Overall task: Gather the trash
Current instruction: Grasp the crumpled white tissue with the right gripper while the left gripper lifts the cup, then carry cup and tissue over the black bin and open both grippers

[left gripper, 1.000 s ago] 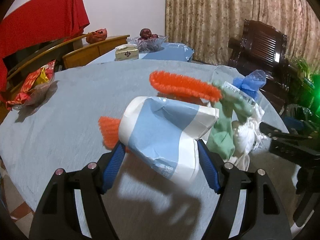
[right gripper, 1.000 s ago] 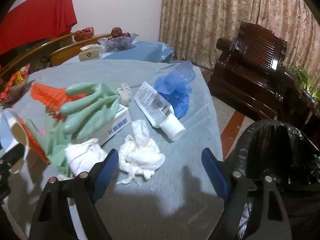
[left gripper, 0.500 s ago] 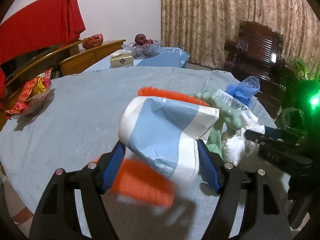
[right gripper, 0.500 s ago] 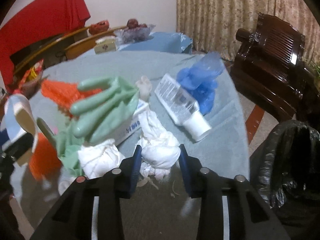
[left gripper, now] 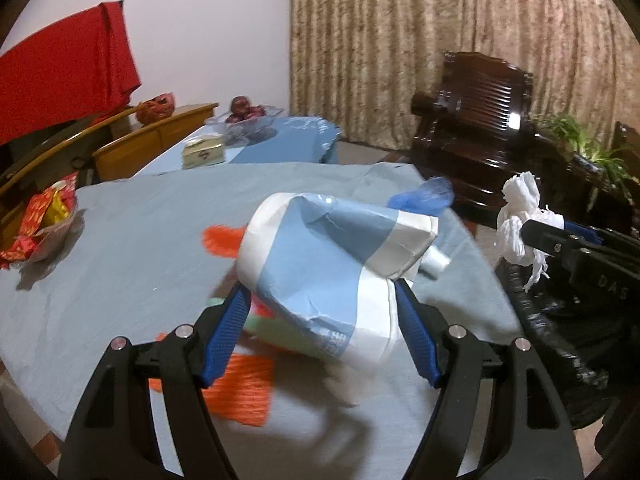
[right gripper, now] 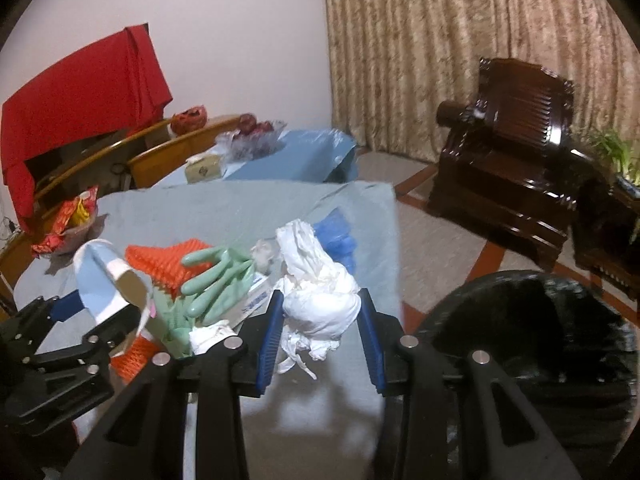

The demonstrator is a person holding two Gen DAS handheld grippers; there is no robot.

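A creased paper cup (left gripper: 332, 276) is showing matt; the white tissue wad (right gripper: 320, 292) is looking crumpled, soft; lower right, a black plastic bin bag (right gripper: 540, 328) is gleaming glossy.

Dim, warm light — blurred foreground.

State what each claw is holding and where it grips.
Left claw: crushed blue-and-white paper cup, pinched across its sides. Right claw: wad of white tissue, squeezed across its middle.

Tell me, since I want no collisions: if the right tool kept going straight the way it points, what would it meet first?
The right tool, shut on the white tissue wad, aims past the table's edge. Beyond the wad the blue plastic bag probably comes first, though depth is unclear. The black bin sits off to its right.
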